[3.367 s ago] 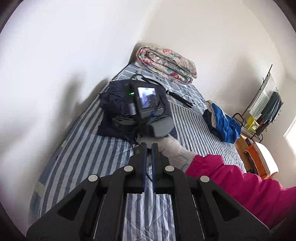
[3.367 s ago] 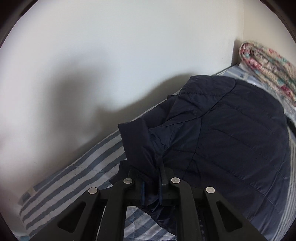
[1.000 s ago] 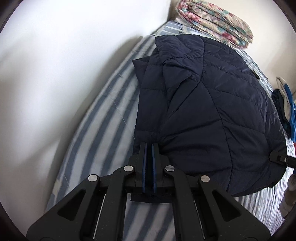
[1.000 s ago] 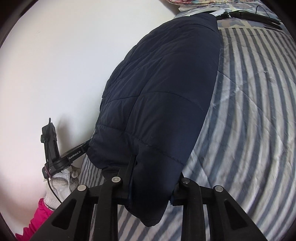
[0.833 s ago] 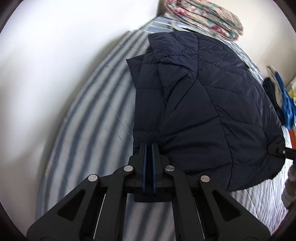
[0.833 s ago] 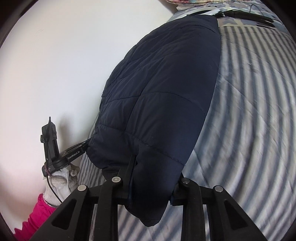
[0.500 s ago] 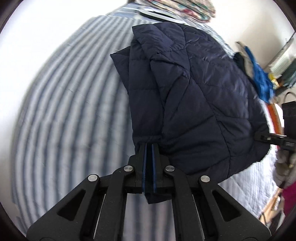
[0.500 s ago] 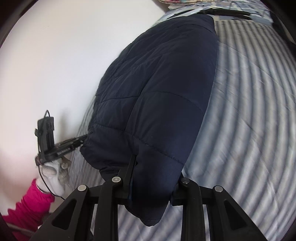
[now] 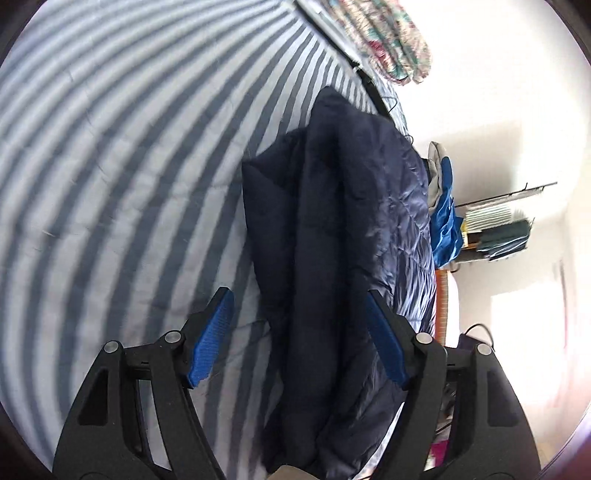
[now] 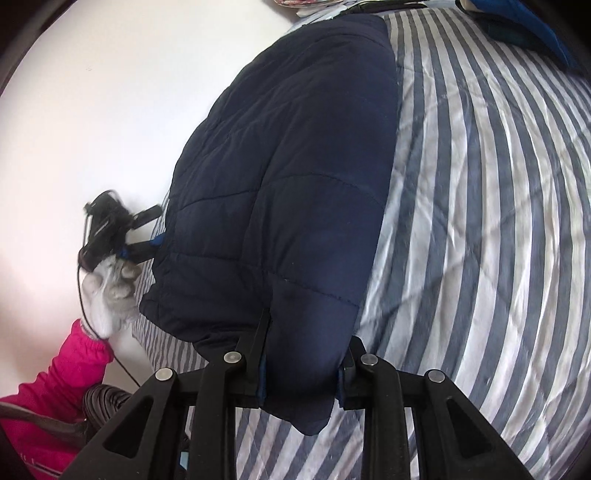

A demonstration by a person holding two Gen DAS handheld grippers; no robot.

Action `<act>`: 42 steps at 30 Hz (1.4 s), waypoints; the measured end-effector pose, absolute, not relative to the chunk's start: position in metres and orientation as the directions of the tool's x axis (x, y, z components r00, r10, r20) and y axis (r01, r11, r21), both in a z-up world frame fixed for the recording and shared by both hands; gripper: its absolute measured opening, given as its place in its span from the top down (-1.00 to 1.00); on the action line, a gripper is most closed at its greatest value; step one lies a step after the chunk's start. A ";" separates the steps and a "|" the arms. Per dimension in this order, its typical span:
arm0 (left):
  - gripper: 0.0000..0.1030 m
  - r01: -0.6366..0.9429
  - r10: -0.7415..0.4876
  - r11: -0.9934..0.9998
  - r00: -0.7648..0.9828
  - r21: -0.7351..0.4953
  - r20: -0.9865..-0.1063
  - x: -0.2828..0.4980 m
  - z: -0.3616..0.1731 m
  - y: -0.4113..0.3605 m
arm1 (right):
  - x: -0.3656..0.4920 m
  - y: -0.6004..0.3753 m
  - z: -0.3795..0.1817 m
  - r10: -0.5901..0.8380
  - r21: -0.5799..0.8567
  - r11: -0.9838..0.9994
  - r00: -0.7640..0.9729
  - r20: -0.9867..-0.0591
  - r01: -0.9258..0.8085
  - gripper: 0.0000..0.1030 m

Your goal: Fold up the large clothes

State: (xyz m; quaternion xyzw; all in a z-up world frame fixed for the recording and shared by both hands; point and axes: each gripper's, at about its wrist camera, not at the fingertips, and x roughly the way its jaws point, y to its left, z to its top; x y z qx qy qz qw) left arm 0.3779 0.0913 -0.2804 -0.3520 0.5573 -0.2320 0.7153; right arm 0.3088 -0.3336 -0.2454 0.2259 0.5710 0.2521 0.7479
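A dark navy quilted jacket (image 9: pixel 332 229) lies folded on the blue-and-white striped bed (image 9: pixel 110 147). My left gripper (image 9: pixel 299 317) is open, its blue pads (image 9: pixel 210 332) standing wide on either side of the jacket's near end, not gripping it. In the right wrist view the jacket (image 10: pixel 288 158) fills the middle; my right gripper (image 10: pixel 301 373) has its jaws closed around a thick fold of the jacket's corner. The left gripper (image 10: pixel 110 229), held by a grey-gloved hand, shows at the jacket's far edge.
A rolled floral quilt (image 9: pixel 384 40) lies at the head of the bed. A blue and grey garment (image 9: pixel 443 206) lies at the bed's right side, also in the right wrist view (image 10: pixel 517 26). A rack with hanging clothes (image 9: pixel 498 229) stands by the wall.
My left gripper has opened and let go of the jacket's edge, and has swung round. The right gripper keeps its hold on the jacket's corner.
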 end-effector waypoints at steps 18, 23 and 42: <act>-0.57 -0.073 -0.817 0.518 0.252 -0.852 -0.519 0.406 -0.299 0.079 | 0.372 -0.420 -0.245 0.626 0.639 0.764 0.338 -0.703 -0.089 -0.78; -0.57 -0.004 -0.765 0.614 0.244 -0.789 -0.596 0.418 -0.288 0.050 | 0.382 -0.405 -0.244 0.634 0.645 0.757 0.354 -0.687 -0.104 -0.78; 0.47 0.242 -0.582 0.813 0.342 -0.530 -0.737 0.412 -0.239 -0.018 | 0.379 -0.356 -0.197 0.484 0.446 0.875 0.351 -0.802 -0.189 0.40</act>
